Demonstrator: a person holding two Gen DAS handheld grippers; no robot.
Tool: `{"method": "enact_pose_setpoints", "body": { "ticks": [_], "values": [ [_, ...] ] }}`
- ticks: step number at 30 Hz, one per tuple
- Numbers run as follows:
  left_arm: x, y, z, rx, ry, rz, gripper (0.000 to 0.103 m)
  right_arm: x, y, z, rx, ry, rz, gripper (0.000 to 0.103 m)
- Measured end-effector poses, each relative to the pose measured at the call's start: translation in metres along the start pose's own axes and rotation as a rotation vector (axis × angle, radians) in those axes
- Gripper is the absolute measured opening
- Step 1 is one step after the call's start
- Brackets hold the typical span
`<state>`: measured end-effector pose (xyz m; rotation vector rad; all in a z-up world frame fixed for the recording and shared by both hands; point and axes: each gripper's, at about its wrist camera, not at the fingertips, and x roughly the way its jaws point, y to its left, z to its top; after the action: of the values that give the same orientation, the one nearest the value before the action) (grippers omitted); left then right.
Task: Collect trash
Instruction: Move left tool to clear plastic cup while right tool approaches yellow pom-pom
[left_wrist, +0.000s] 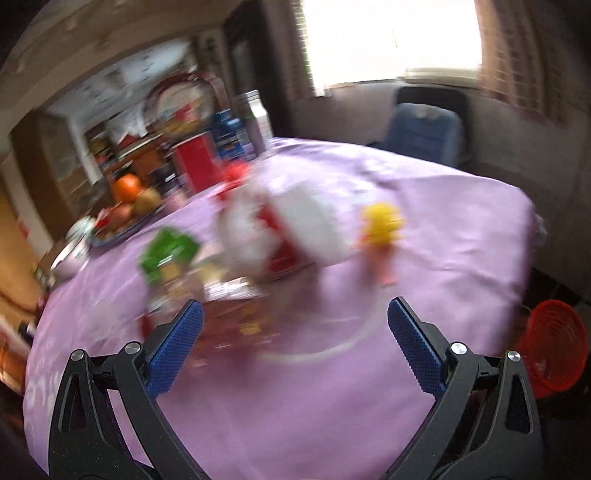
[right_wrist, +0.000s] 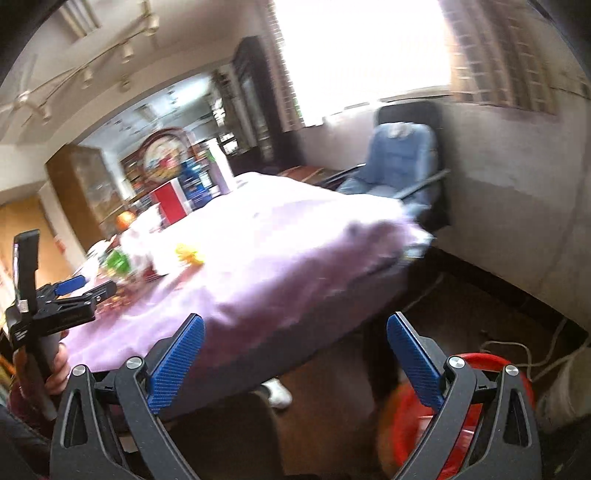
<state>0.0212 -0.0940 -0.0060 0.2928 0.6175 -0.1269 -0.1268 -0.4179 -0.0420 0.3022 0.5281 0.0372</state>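
Dining room, bright window behind, bench (left_wrist: 424, 229) draped in a lilac cloth; both views motion-blurred.

Left hand-held gripper (left_wrist: 295, 325): jaws spread wide, nothing between the blue pads (left_wrist: 177, 343). It hangs over the near part of the bench, pointed at the trash pile. Just ahead of the tips lies a flat brownish wrapper (left_wrist: 236, 317), too blurred to read. Beyond it, a white-and-red crumpled bag (left_wrist: 288, 225) with a green wrapper (left_wrist: 168, 251) just to its left and a yellow piece (left_wrist: 382, 223) with an orange strip on its right. All of these lie on the cloth, close together; blur hides whether they touch.

Further back on the bench: fruit plate (left_wrist: 125, 206) with an orange, red box (left_wrist: 195, 162), blue-labelled container (left_wrist: 229, 133), metal flask (left_wrist: 255, 118). Blue chair (left_wrist: 421, 133) past the far edge.

Right hand-held gripper (right_wrist: 295, 328): jaws also wide apart, holding nothing. It sits off the bench's right edge, lower than the tabletop, aimed across the corner. Red basket (right_wrist: 476, 373) on the floor, directly under and behind its right finger; also seen at the right edge of the left wrist view (left_wrist: 554, 343), beside the bench. Cables (right_wrist: 524, 354) on the floor near the basket. The left hand-held gripper shows at far left of this view (right_wrist: 83, 290), over the trash.
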Motion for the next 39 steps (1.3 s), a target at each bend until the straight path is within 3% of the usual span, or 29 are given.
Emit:
{"method": "enact_pose_setpoints", "body": {
  "ticks": [5,8,12,17,24,34,39],
  "values": [
    [0.007,0.061,-0.015,-0.028,0.04,0.086,0.096,0.031,0.059,0.01,-0.104,0.04,0.086,0.097],
    [0.012,0.092,-0.017,-0.02,0.054,0.177,0.096,0.052,0.094,0.02,-0.17,0.054,0.131,0.097],
    [0.027,0.133,-0.021,-0.041,0.111,0.245,0.096,0.085,0.128,0.037,-0.192,0.081,0.19,0.097],
    [0.048,0.179,-0.03,-0.13,0.187,0.227,0.096,0.133,0.171,0.053,-0.22,0.138,0.214,0.097],
    [0.076,0.231,-0.038,-0.313,0.279,0.114,0.096,0.17,0.217,0.061,-0.307,0.163,0.187,0.097],
    [0.087,0.238,-0.044,-0.328,0.303,0.154,0.096,0.204,0.242,0.062,-0.344,0.241,0.187,0.097],
    [0.101,0.245,-0.052,-0.387,0.383,0.086,0.096,0.202,0.241,0.06,-0.341,0.234,0.182,0.097]
  ]
}}
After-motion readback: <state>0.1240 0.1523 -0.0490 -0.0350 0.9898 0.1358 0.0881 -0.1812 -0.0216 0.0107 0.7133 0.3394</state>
